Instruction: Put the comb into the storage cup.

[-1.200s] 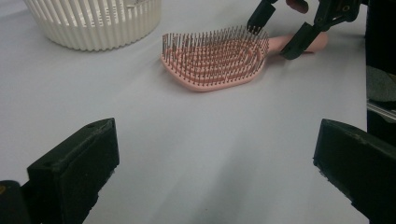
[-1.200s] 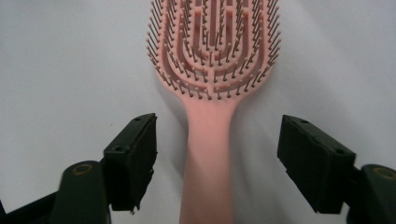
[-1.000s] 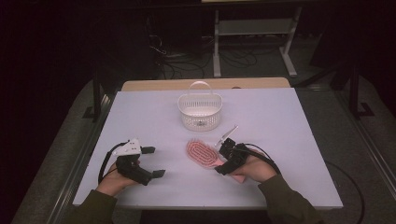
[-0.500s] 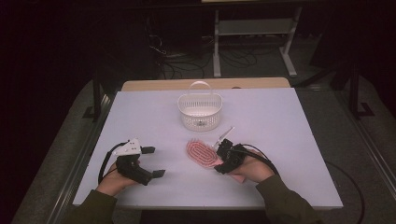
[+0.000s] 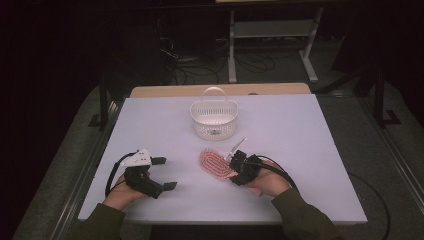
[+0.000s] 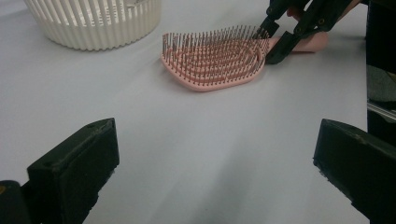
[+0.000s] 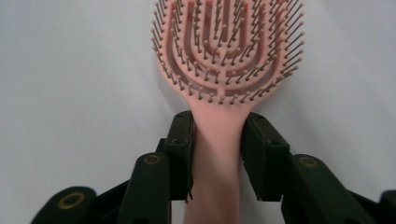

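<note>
A pink hairbrush (image 5: pixel 215 165) lies bristles up on the white table (image 5: pixel 300 140), just right of the middle near the front. My right gripper (image 5: pixel 234 167) is shut on its handle. In the right gripper view the brush (image 7: pixel 224 42) points away and both black pads press the handle's sides at the gripper (image 7: pixel 217 135). My left gripper (image 5: pixel 165 173) rests open at the front left, well apart from the brush, with nothing between its jaws. From the left gripper (image 6: pixel 217 158) the brush (image 6: pixel 215 58) shows ahead, with the right gripper (image 6: pixel 280 37) at its handle.
A white slatted basket (image 5: pixel 214 122) with an upright handle stands behind the brush at the table's middle back; its wall (image 6: pixel 93 23) is at the upper left of the left gripper view. Dark floor, cables and a shelf frame lie beyond the table's far edge.
My right gripper has edged slightly left along the handle. The brush and my left gripper stay where they were.
</note>
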`<act>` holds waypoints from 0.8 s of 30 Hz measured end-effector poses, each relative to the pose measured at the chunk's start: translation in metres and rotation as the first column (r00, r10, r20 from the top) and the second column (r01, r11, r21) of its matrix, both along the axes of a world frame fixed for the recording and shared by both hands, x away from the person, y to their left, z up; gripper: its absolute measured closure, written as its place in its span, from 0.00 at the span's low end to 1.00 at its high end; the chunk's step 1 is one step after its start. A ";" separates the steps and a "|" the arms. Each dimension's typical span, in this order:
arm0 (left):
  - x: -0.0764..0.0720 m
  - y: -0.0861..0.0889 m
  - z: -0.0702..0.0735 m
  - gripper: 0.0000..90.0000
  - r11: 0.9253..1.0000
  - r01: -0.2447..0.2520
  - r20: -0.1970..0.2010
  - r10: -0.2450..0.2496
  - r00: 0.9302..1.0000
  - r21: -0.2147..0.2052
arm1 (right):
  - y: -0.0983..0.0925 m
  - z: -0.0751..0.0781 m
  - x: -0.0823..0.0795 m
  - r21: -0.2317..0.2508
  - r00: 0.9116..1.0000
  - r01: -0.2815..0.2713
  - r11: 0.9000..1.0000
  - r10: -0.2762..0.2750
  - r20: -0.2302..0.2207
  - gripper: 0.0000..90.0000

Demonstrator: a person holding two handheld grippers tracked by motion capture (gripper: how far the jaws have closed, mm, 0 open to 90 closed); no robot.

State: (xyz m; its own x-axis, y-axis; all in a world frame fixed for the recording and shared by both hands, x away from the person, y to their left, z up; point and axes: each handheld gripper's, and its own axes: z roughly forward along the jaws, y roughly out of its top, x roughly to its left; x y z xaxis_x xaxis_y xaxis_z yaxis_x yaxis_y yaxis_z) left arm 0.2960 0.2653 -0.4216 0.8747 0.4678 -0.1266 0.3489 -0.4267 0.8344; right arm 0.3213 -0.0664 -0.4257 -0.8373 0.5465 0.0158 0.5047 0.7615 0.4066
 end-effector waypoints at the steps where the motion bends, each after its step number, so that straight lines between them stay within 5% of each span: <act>1: 0.000 0.000 0.000 0.00 1.000 0.001 0.001 -0.001 1.000 0.000 | 0.001 0.000 0.000 -0.008 1.000 0.000 1.000 0.000 0.001 0.72; 24: 0.000 0.000 0.000 0.00 1.000 -0.001 0.000 0.001 1.000 -0.001 | 0.001 0.000 -0.001 -0.009 1.000 -0.008 1.000 0.009 0.012 0.76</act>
